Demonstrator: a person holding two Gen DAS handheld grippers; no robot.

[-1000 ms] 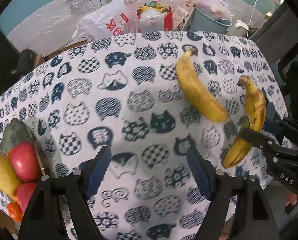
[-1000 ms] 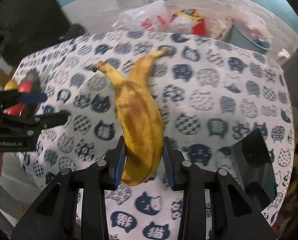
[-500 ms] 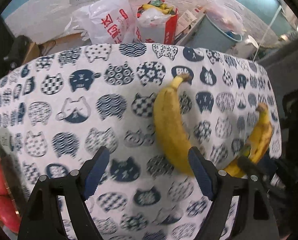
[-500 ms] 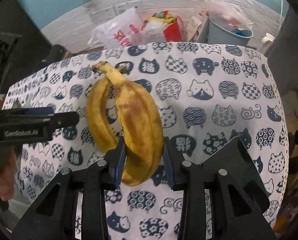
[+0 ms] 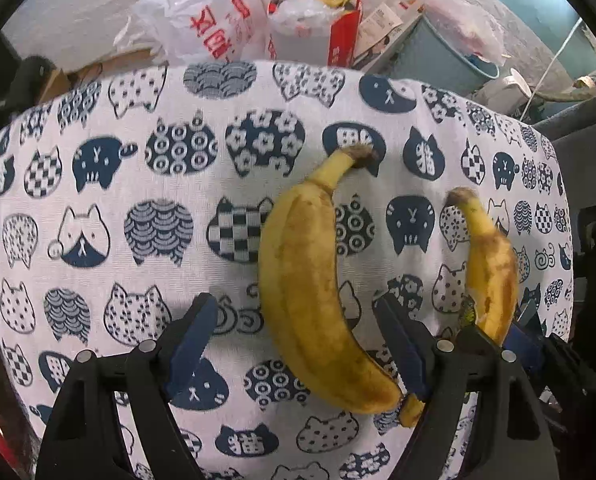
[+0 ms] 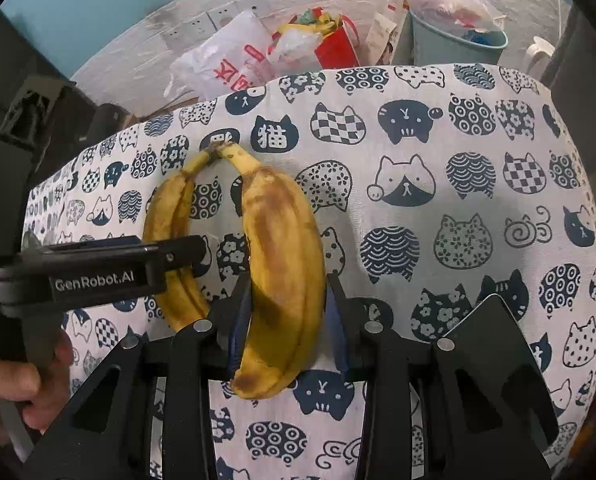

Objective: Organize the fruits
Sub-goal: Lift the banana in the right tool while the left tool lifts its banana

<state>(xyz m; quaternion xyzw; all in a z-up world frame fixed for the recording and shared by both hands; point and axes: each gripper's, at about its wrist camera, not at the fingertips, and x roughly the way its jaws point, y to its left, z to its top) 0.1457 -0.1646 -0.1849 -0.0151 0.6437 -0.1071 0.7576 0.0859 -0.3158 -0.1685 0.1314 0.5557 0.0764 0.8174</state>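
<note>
Cat-printed cloth covers the desk (image 5: 98,208). One banana (image 5: 309,300) is framed on it by the spread left tool (image 5: 301,336); at its 3 o'clock, another banana (image 6: 282,264) is clamped in the right tool (image 6: 288,316).

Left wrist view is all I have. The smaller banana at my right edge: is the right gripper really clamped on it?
Observer: Yes. The right gripper has both pads against the smaller banana, near its lower end.
Operator: What condition is it in?
Observer: Broad brown patches run down the side facing the right camera.
Operator: And my own side?
Observer: One finger of the open left gripper crosses the lying banana mid-length.
</note>
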